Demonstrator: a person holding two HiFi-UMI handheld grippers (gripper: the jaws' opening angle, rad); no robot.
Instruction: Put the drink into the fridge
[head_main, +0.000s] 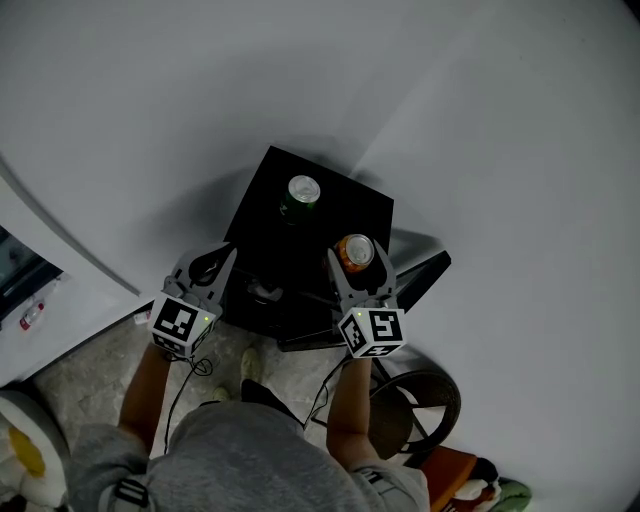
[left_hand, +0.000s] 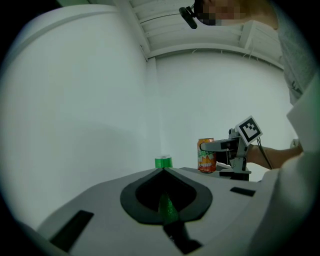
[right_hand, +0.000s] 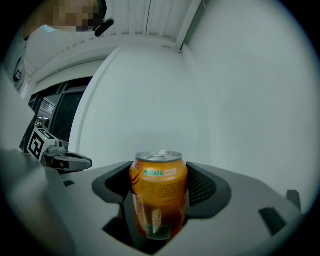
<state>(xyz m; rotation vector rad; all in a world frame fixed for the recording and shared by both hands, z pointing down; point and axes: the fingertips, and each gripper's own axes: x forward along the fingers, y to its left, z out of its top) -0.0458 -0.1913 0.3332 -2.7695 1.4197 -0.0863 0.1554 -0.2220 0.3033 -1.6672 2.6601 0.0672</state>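
We see two cans standing upright on a small black table (head_main: 262, 215) in the middle of the head view. The orange can (head_main: 356, 252) is at the table's lower right. The green can (head_main: 301, 194) stands well apart from it, toward the upper middle. Both show silver tops, and we cannot see what is inside them.

The right gripper (head_main: 358, 270) has its jaws opened to the can's width and pressed on either side of the orange can (right_hand: 158, 192). The can fills the lower centre of the right gripper view.

The left gripper (head_main: 222, 255) sits at the table's left edge with its jaws brought together at the tips and nothing between them. In its own view the green can (left_hand: 163, 162) shows just past the tips.
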